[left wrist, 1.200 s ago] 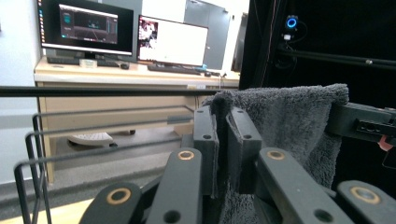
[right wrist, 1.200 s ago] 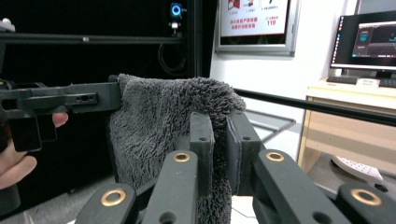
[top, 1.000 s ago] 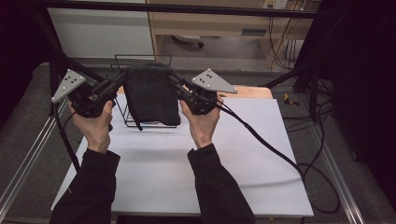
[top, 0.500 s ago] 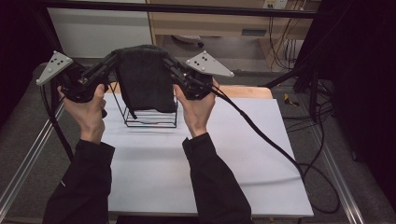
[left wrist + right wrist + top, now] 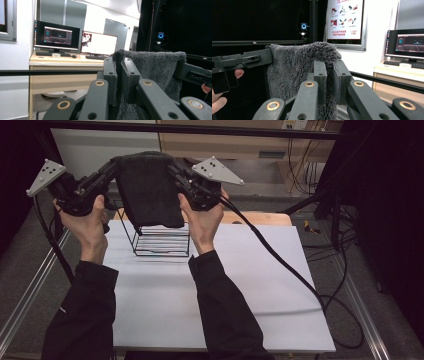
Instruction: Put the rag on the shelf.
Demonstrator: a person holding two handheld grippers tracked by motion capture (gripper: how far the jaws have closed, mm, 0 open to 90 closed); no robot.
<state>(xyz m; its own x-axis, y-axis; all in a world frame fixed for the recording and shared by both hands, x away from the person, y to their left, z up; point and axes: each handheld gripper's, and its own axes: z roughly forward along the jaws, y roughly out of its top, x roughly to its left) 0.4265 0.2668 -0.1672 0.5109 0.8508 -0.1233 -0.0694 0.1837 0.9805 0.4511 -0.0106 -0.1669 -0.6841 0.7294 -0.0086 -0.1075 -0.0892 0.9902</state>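
A dark grey fluffy towel [image 5: 150, 190] hangs in the air, stretched by its top edge between both grippers. My left gripper [image 5: 116, 165] is shut on its upper left corner and my right gripper [image 5: 172, 167] is shut on its upper right corner. The towel's lower edge dangles just above a black wire rack [image 5: 162, 242] on the white table [image 5: 240, 285]. In the left gripper view the jaws [image 5: 119, 65] pinch the towel [image 5: 155, 67]. In the right gripper view the jaws [image 5: 329, 67] clamp the towel [image 5: 294, 67], with the left gripper [image 5: 249, 60] beyond it.
A wooden board [image 5: 255, 217] lies behind the rack at the table's far edge. A black cable [image 5: 300, 280] trails from the right gripper across the table to the right. Metal frame rails run along both table sides. A desk with monitors [image 5: 57, 36] stands farther off.
Both grippers have risen and spread slightly, lifting the towel from draping over the rack until it hangs clear above it.
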